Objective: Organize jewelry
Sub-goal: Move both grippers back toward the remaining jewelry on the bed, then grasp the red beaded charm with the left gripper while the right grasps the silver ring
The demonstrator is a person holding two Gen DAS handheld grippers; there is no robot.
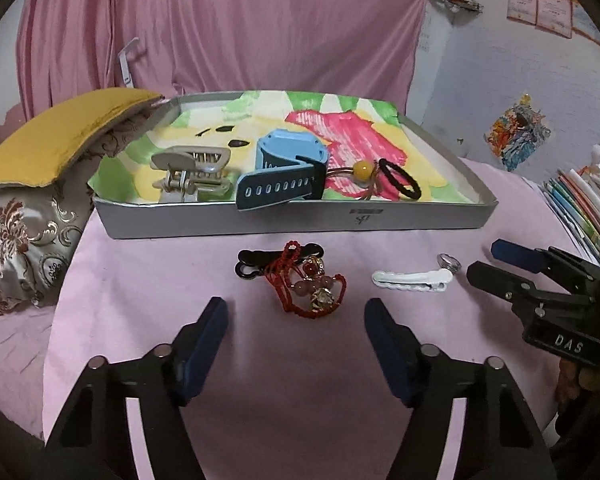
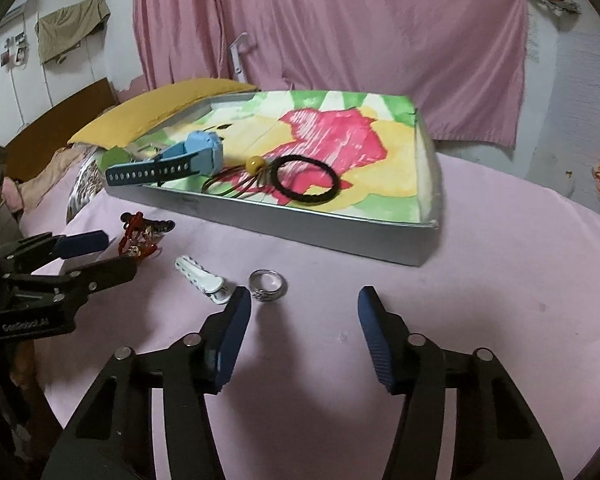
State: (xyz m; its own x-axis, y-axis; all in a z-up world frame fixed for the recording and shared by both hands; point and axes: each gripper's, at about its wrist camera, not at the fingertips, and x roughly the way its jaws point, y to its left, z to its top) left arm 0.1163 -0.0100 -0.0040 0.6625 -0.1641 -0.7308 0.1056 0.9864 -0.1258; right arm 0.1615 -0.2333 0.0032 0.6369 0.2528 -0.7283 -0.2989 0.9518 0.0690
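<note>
Over pink cloth (image 1: pixel 140 280), both tongs (image 1: pixel 296 320) (image 2: pixel 304 312) wide apart, holding nothing

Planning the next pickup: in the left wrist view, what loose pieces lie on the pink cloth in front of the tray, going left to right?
Black clip → red bracelet → white clip → ring. The black clip and red bracelet overlap a little, but the clip's end sticks out farthest left.
</note>
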